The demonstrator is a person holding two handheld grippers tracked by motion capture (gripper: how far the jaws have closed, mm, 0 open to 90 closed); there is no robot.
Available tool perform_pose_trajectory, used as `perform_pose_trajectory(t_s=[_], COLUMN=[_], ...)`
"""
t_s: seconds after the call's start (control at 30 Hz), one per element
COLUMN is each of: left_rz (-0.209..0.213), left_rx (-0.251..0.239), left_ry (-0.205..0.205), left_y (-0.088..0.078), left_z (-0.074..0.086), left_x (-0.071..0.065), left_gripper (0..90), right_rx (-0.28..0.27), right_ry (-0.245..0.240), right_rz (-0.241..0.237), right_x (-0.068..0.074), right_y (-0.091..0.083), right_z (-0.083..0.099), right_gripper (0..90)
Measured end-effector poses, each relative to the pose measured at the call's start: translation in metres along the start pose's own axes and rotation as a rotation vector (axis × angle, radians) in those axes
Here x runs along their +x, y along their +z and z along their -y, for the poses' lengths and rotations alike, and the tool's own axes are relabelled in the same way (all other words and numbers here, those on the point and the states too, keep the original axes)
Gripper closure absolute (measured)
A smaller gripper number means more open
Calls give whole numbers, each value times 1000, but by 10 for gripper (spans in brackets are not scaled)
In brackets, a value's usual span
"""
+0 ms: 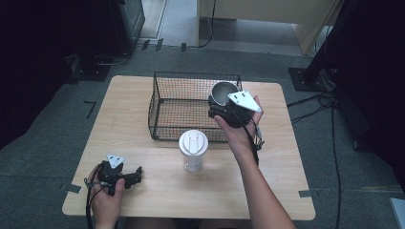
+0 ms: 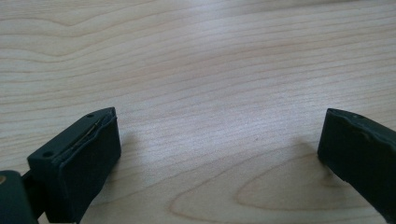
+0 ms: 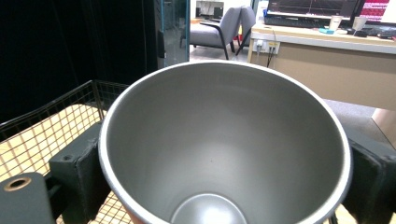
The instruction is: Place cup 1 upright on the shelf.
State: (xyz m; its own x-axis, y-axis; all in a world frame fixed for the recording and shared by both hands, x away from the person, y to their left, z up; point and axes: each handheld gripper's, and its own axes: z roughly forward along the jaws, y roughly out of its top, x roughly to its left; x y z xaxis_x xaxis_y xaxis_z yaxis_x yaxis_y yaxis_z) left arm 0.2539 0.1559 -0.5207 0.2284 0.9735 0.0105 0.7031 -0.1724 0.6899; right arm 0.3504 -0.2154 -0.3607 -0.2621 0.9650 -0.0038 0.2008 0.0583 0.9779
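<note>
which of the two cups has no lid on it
The steel cup gripped in the right claw over the wire basket; its mouth is open and empty. The white cup standing on the table has a lid.

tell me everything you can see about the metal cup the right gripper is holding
The metal cup is a plain silver tumbler, steel by the look, with a brushed matte inside, a thin bright rim and a small round bottom. It is empty and has no lid. The right gripper holds it, black fingers pressed on opposite sides of its wall. It hangs mouth-up, slightly tilted, over the right end of the black wire basket, touching nothing else.
</note>
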Motion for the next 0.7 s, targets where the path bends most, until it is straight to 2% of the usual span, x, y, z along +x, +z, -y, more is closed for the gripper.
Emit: perform_pose_trajectory(t_s=[0.17, 0.37, 0.57, 0.7], left_rz=[0, 0, 0, 0], left_rx=[0, 0, 0, 0], left_ry=[1, 0, 1, 0], left_y=[0, 0, 0, 0], left_z=[0, 0, 0, 0], left_x=[0, 0, 0, 0], left_gripper=[0, 0, 0, 1], right_rx=[4, -20, -20, -33], right_ry=[12, 9, 24, 18], right_rz=[-9, -6, -5, -15], right_x=[-2, -3, -4, -5], right_y=[14, 32, 46, 57], right_z=[3, 11, 8, 8], right_gripper=[73, 73, 72, 72])
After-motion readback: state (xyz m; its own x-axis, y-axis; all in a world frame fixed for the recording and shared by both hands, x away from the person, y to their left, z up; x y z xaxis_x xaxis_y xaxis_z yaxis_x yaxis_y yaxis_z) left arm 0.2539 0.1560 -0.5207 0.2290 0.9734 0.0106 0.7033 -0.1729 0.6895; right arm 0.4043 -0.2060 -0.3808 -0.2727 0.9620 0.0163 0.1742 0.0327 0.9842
